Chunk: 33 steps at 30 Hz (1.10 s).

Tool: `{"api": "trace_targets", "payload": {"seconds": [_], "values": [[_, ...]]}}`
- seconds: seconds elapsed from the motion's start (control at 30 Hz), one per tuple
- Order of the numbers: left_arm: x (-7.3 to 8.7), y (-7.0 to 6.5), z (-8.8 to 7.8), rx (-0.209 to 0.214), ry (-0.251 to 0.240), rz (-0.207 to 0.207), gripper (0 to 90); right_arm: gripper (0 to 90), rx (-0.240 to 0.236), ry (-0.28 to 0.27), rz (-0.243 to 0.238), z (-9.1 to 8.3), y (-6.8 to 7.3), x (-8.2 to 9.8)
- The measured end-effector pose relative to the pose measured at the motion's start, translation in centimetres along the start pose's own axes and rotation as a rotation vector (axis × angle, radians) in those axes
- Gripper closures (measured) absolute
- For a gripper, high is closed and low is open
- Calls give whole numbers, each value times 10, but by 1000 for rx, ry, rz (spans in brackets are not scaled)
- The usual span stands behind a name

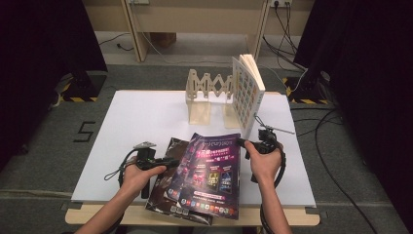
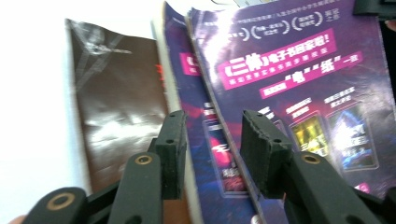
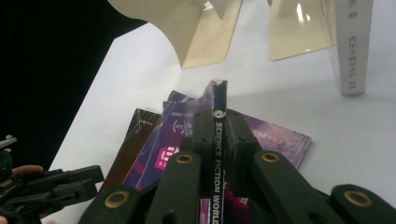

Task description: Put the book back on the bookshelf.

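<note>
Right gripper [image 3: 215, 140] is clamped on the top purple magazine's [image 1: 212, 170] spine, lifting it off the tabletop pile; left gripper [image 2: 212, 149] hangs released. Probably headed for the rack [image 1: 207, 92], one book [image 1: 248, 90] shelved.

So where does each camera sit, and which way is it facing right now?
High view: above the near table edge, looking forward and down at the table, rack and upright book; both forearms and hands enter from below.
Left gripper view: on the left gripper, facing the purple magazine; its open jaws show.
Right gripper view: on the right gripper, facing the rack; jaws clamp the magazine's spine.
All three share the magazine.
</note>
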<state>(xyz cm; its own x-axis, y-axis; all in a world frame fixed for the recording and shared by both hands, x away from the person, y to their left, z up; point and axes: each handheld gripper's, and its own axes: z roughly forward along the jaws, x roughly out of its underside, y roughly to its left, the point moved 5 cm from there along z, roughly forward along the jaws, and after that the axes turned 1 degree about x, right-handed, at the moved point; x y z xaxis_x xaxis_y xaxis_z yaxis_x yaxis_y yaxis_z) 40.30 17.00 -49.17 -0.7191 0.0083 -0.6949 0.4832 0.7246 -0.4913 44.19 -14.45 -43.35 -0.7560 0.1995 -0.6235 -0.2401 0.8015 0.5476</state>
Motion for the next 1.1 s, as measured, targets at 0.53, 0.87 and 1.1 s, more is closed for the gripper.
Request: {"api": "trace_targets", "payload": {"seconds": [0.53, 0.87, 1.1], "values": [[6, 26, -28, -121, -54, 18, 524, 847, 35, -100, -75, -15, 21, -20], [4, 26, -29, -118, -74, 8, 510, 847, 43, -151, -112, -24, 33, -34], [7, 31, -29, -136, -61, 4, 505, 847, 44, -186, -126, -29, 41, -46]]}}
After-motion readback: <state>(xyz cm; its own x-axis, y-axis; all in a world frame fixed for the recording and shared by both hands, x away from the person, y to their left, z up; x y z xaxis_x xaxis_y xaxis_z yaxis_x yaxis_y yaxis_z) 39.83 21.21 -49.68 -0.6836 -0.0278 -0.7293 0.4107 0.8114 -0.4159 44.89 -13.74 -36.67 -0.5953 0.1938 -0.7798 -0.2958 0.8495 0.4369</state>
